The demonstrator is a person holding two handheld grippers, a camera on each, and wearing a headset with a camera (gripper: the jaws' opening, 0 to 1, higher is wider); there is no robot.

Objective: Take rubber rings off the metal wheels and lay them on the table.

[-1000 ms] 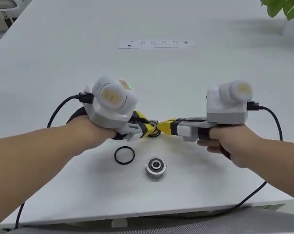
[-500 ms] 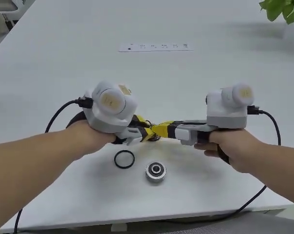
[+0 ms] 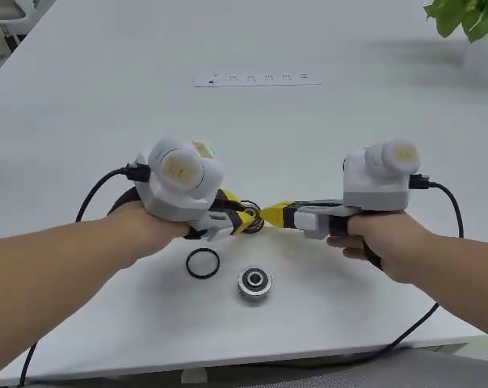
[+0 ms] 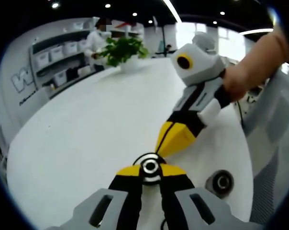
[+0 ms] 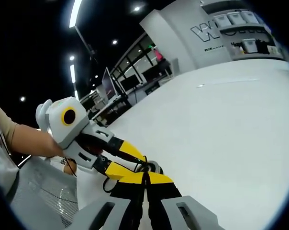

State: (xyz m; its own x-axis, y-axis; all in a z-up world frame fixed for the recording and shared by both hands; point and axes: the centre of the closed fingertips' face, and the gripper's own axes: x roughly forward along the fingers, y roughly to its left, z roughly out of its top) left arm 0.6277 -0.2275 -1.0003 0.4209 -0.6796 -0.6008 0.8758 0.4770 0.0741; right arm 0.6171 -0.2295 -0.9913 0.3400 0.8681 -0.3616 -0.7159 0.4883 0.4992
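Observation:
A small metal wheel (image 4: 150,163) with a black rubber ring is held above the white table (image 3: 325,121), my left gripper (image 4: 151,171) shut on it. My right gripper (image 5: 144,178) meets it from the other side, its yellow tips closed on the ring's edge. In the head view the left gripper (image 3: 246,220) and the right gripper (image 3: 270,213) touch tip to tip at the centre. Below them on the table lie a loose black rubber ring (image 3: 203,263) and a second metal wheel (image 3: 254,282), which the left gripper view places on the table at lower right (image 4: 222,182).
A flush socket panel (image 3: 256,78) lies in the table at the far middle. A green plant (image 3: 462,16) stands at the far right corner. Black cables (image 3: 94,194) trail from both grippers toward the near table edge (image 3: 228,360).
Both grippers stay joined at the held wheel. The left gripper has tilted a little. The head camera has shifted slightly; the loose ring and the second wheel have not moved.

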